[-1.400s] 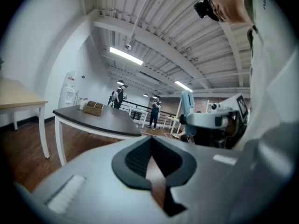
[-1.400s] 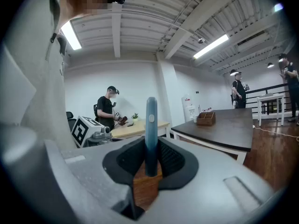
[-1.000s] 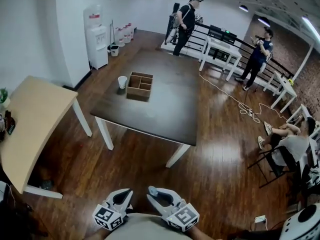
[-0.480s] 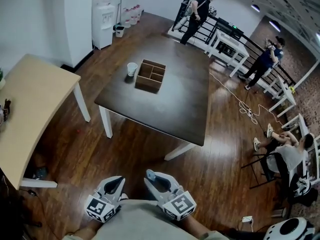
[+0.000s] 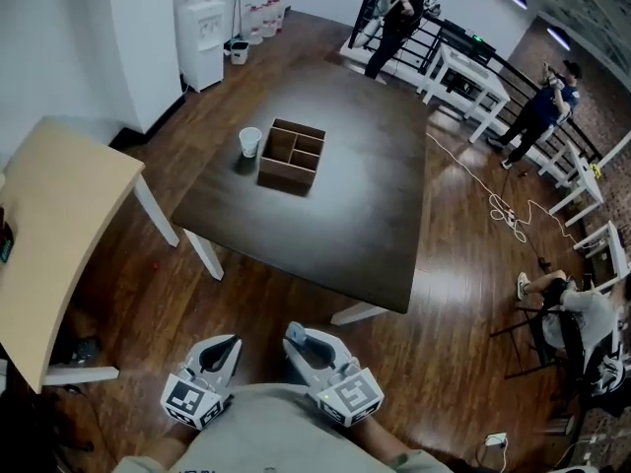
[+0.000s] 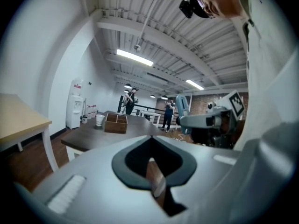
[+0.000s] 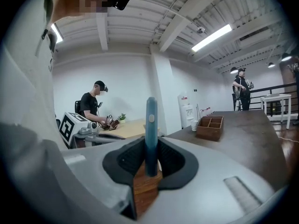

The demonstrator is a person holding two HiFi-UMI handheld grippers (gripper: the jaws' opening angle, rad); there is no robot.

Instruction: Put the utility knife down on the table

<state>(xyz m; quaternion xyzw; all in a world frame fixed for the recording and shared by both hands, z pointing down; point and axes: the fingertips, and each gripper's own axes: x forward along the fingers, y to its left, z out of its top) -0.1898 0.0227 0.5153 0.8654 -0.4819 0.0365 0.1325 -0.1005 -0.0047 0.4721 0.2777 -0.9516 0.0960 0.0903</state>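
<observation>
the right gripper (image 5: 296, 333) is clamped on a slim blue utility knife (image 7: 150, 134), which stands upright between its dark pads with the tip pointing away from the camera. the knife is not on the dark brown rectangular table (image 5: 325, 215): it is held off the table's near edge, above the wooden plank floor (image 5: 246, 304), close to the person's body. the left gripper (image 5: 233, 341) is held beside it, also short of the table's near edge, its jaws drawn together to a thin slit with nothing between them.

on the table, towards its far left part, sits a brown wooden box with four compartments (image 5: 292, 156). a white paper cup (image 5: 250, 142) stands on the table too, nearer its left edge. the rest of the tabletop is bare.

left of the table is a pale wooden table (image 5: 49, 254). beyond the table's far left corner a white water dispenser (image 5: 202, 37) stands against the wall. past its far end a person in dark clothes (image 5: 399, 13) stands by a black railing. right of the table a white cable (image 5: 483, 190) trails over the floor.
</observation>
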